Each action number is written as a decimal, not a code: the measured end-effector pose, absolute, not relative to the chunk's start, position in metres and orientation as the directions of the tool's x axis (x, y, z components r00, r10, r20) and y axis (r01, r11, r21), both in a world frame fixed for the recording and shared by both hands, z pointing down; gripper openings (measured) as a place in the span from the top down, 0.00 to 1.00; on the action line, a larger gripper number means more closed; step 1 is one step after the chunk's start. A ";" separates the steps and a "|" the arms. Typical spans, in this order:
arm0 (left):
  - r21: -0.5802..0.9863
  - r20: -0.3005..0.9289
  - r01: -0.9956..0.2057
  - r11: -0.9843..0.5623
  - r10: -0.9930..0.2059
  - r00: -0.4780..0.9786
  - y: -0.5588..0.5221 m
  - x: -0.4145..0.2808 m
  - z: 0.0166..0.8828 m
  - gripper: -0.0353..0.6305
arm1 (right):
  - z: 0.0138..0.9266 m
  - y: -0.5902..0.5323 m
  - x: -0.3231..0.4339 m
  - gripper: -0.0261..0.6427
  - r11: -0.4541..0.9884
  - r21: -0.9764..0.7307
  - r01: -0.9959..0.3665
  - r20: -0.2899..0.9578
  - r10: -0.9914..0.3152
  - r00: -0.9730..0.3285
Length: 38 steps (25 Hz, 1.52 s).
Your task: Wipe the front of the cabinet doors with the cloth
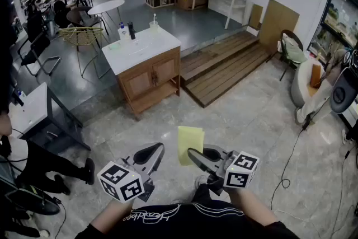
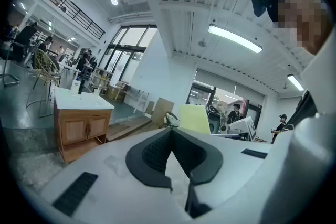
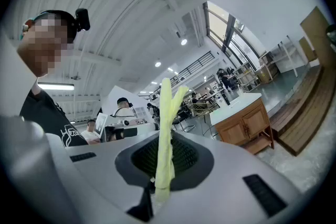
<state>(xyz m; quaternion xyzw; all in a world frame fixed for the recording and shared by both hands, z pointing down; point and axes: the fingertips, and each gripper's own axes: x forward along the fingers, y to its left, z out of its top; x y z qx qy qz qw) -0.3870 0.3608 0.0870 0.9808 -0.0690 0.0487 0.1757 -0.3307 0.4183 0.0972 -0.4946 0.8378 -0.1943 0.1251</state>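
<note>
Left gripper [image 1: 158, 148] low centre, jaws closed on nothing, right gripper [image 1: 193, 153] beside it pinching thin yellow cloth [image 1: 190, 144] upright, open pale tiled floor [image 1: 235, 115] ahead, wooden white-topped cabinet [image 1: 150, 78] well apart, upper centre-left

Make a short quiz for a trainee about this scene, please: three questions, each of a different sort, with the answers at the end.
1. True or false: the left gripper holds the cloth.
2. Choose one. The wooden cabinet is: A) touching the grippers; B) upright, ahead across the floor, apart from both grippers, with its doors closed; C) lying on its side.
3. Fill in: the cloth clamped in the right gripper is ___ in colour.

Key: 1 false, its jaws are together with nothing between them; 2 B; 3 yellow.
</note>
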 end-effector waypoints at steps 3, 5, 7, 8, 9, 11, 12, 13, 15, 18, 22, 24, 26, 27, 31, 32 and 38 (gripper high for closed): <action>0.345 0.126 -0.152 -0.926 -0.115 0.985 0.360 -0.385 0.091 0.94 | 0.097 0.417 -0.329 0.90 0.437 -0.448 -0.780 -0.022 -0.878 -0.478; 0.351 0.132 -0.155 -0.924 -0.115 0.985 0.357 -0.382 0.094 0.94 | 0.100 0.415 -0.326 0.90 0.431 -0.452 -0.781 -0.023 -0.881 -0.473; 0.359 0.140 -0.158 -0.920 -0.114 0.984 0.355 -0.377 0.099 0.94 | 0.103 0.412 -0.318 0.90 0.418 -0.457 -0.785 -0.021 -0.888 -0.460; 0.364 0.145 -0.158 -0.918 -0.112 0.983 0.354 -0.373 0.101 0.94 | 0.105 0.411 -0.314 0.90 0.411 -0.460 -0.787 -0.019 -0.891 -0.454; 0.368 0.150 -0.159 -0.916 -0.111 0.983 0.353 -0.369 0.103 0.94 | 0.106 0.410 -0.310 0.90 0.404 -0.464 -0.788 -0.018 -0.894 -0.448; 0.375 0.157 -0.160 -0.913 -0.108 0.982 0.350 -0.359 0.107 0.94 | 0.110 0.407 -0.300 0.90 0.387 -0.473 -0.791 -0.012 -0.901 -0.433; 0.379 0.158 -0.160 -0.912 -0.106 0.982 0.349 -0.353 0.109 0.94 | 0.111 0.405 -0.293 0.90 0.374 -0.477 -0.796 -0.008 -0.907 -0.421; 0.382 0.159 -0.159 -0.910 -0.104 0.982 0.347 -0.346 0.110 0.94 | 0.112 0.403 -0.285 0.90 0.360 -0.479 -0.800 -0.004 -0.913 -0.408; 0.388 0.162 -0.156 -0.908 -0.099 0.982 0.343 -0.331 0.111 0.94 | 0.113 0.398 -0.269 0.90 0.346 -0.485 -0.803 -0.005 -0.919 -0.393; 0.399 0.173 -0.151 -0.904 -0.088 0.981 0.336 -0.305 0.113 0.94 | 0.112 0.392 -0.248 0.90 0.356 -0.499 -0.790 -0.010 -0.914 -0.405; 0.412 0.188 -0.145 -0.900 -0.071 0.980 0.327 -0.261 0.116 0.94 | 0.116 0.382 -0.207 0.90 0.344 -0.514 -0.786 0.004 -0.915 -0.404; 0.413 0.193 -0.139 -0.900 -0.062 0.979 0.321 -0.234 0.116 0.94 | 0.117 0.376 -0.183 0.90 0.341 -0.527 -0.779 0.001 -0.916 -0.402; 0.410 0.200 -0.132 -0.902 -0.052 0.978 0.315 -0.206 0.116 0.94 | 0.118 0.371 -0.159 0.90 0.342 -0.531 -0.775 0.000 -0.915 -0.404; 0.408 0.204 -0.128 -0.904 -0.046 0.978 0.313 -0.191 0.117 0.94 | 0.119 0.368 -0.146 0.90 0.342 -0.530 -0.776 0.002 -0.915 -0.404; 0.399 0.218 -0.108 -0.911 -0.020 0.976 0.308 -0.136 0.122 0.94 | 0.123 0.363 -0.097 0.90 0.335 -0.527 -0.781 0.005 -0.918 -0.397; 0.397 0.220 -0.105 -0.912 -0.016 0.975 0.308 -0.124 0.123 0.94 | 0.124 0.363 -0.086 0.90 0.334 -0.528 -0.781 0.003 -0.919 -0.395; 0.402 0.225 -0.087 -0.912 0.006 0.974 0.308 -0.073 0.127 0.94 | 0.129 0.361 -0.036 0.90 0.324 -0.529 -0.784 -0.001 -0.925 -0.381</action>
